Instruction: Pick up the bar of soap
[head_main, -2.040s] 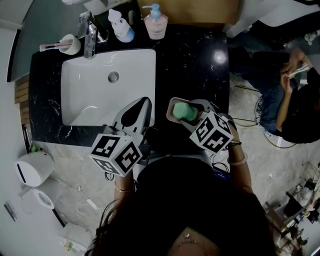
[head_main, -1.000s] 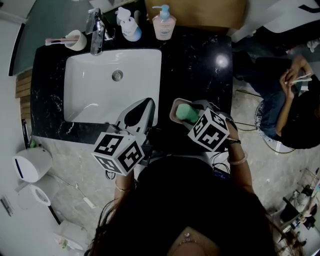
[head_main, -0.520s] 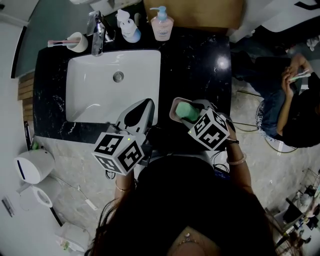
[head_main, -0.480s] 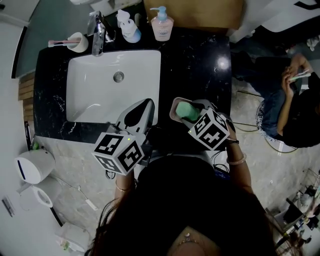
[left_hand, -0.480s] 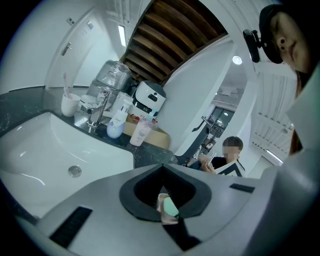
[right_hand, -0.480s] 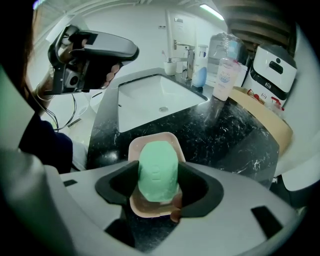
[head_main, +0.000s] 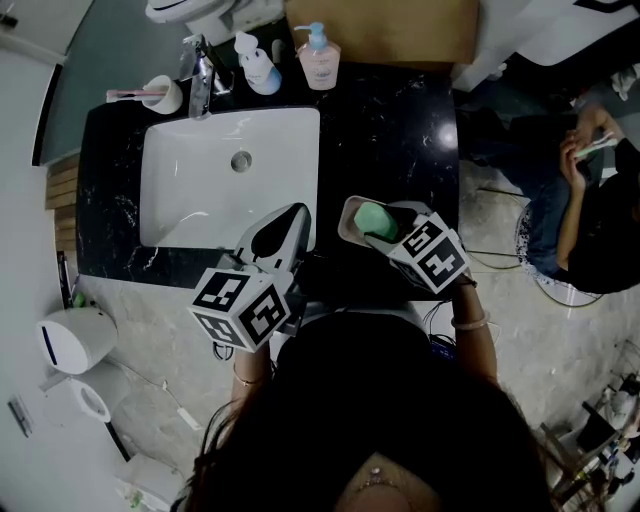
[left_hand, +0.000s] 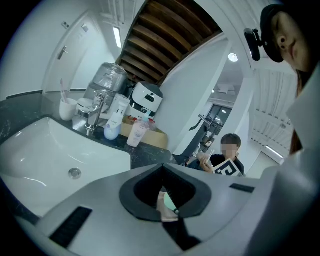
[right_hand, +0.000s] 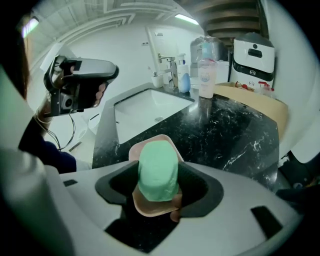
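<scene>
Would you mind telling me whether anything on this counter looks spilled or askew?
Nothing stands out: the bar of soap is over its dish in the right gripper, and the pump bottle stands upright.

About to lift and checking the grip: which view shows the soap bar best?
Right gripper view: the soap bar fills the centre between the jaws, over its pink dish. Head view shows a small green patch beside the marker cube. Left gripper view shows only a sliver.

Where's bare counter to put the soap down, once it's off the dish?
Widest bare patch: black counter right of the sink, between the pump bottle and the soap dish. A narrow strip lies left of the sink. The back edge by the faucet is crowded with bottles and a cup.
</scene>
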